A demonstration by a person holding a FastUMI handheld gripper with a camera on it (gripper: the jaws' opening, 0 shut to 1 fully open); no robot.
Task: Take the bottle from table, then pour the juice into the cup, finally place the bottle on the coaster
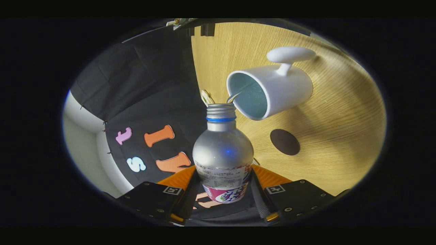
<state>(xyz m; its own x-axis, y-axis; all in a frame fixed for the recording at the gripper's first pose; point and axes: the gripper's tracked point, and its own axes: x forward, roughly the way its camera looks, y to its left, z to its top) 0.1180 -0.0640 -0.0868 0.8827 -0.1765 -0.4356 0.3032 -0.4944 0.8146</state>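
My gripper (223, 185) is shut on a silver bottle (223, 153) with a blue neck ring and a printed label, both fingers pressing on its lower body. The whole view is rolled over, so the bottle is tipped toward the white cup (272, 90). The bottle's uncapped mouth (221, 108) sits right at the rim of the cup, whose opening faces the bottle. A thin stream runs from the mouth toward the cup's inside. The cup has a white handle on its far side. A dark round coaster (284, 142) lies on the wooden table (340, 136), beside the bottle and nearer me than the cup.
The wooden table's edge runs just behind the bottle, with the black booth wall (146, 85) beyond it. A pale wall or floor (85, 136) shows past the cloth. A small looped wire-like object (206, 97) lies at the table edge beside the bottle's mouth.
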